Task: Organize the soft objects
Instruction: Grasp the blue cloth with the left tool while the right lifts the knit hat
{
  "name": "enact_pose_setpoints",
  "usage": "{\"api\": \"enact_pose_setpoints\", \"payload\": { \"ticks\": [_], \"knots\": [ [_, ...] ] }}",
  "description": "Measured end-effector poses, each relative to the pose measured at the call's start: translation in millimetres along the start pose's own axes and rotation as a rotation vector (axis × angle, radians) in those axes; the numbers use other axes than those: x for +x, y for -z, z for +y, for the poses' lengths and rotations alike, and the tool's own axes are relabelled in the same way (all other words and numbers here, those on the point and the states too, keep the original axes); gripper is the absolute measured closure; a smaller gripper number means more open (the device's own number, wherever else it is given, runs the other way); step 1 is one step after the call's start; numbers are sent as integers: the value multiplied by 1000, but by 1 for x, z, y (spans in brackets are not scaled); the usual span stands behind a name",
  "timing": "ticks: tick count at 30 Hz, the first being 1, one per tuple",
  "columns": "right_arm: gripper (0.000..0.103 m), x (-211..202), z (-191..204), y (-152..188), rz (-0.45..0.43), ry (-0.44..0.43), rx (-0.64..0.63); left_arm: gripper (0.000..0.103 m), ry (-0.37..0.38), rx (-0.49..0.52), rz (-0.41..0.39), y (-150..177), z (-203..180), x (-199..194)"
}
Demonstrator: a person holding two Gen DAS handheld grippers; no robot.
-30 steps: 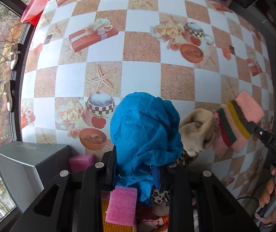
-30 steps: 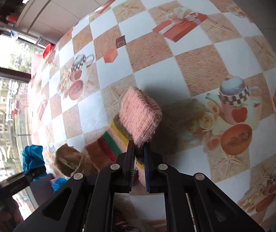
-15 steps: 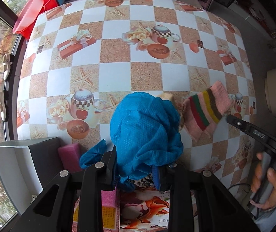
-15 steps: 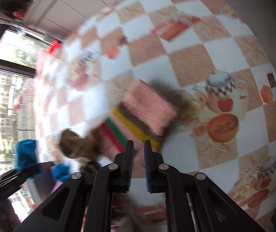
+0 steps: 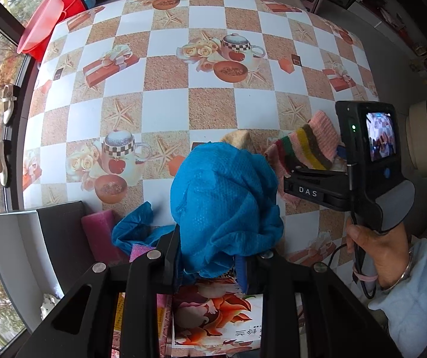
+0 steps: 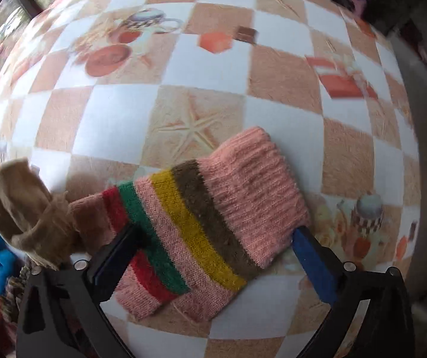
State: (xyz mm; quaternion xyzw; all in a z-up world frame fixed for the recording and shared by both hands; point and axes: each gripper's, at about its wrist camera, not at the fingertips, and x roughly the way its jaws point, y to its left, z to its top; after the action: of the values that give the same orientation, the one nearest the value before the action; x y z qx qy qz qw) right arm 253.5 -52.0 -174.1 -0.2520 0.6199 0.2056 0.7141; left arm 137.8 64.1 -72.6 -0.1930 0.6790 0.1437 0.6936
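Observation:
My left gripper (image 5: 210, 253) is shut on a blue cloth (image 5: 225, 205) and holds it above the table's near edge. A pink striped knitted sock (image 6: 210, 223) lies flat on the checkered tablecloth (image 6: 118, 119); it also shows in the left wrist view (image 5: 306, 146). My right gripper (image 6: 213, 238) is open, its fingers straddling the sock low over the table. A tan sock (image 6: 25, 208) lies bunched left of the striped one, with its tip showing behind the blue cloth (image 5: 240, 138).
A dark box (image 5: 55, 238) holding a pink sponge (image 5: 98, 232) and a second blue cloth (image 5: 136, 229) stands at the table's near left. A flower-printed box (image 5: 216, 313) sits under my left gripper. Red basins (image 5: 43, 21) stand beyond the far left corner.
My right gripper has opened and come down around the striped sock, which now lies flat. My left gripper has pulled back with the blue cloth.

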Motion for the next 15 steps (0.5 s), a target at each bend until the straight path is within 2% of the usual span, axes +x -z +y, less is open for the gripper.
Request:
{"api": "enact_pose_setpoints", "payload": {
  "ticks": [1,3,4,6,7,13,15],
  "knots": [
    [1,1,-1,0,10,-7,11,73,1,1,-1,1,-1,-1],
    [9,2,-9,0,41,-51,61,73,4,3,-2,3,-3,-2],
    [18,0,-13,1,45,-66,80,73,6,2,2,3,-5,-2],
    [56,-9,-17,3,20,-80,71,73,6,11,1,6,-8,-3],
    [83,-12,-18,4,21,-122,67,73,6,19,2,8,-9,-3],
    [84,-16,-39,22,53,-277,206,73,9,65,-7,25,-21,-7],
    [84,-22,-50,30,45,-286,222,73,9,90,-11,33,-25,-8]
  ]
}}
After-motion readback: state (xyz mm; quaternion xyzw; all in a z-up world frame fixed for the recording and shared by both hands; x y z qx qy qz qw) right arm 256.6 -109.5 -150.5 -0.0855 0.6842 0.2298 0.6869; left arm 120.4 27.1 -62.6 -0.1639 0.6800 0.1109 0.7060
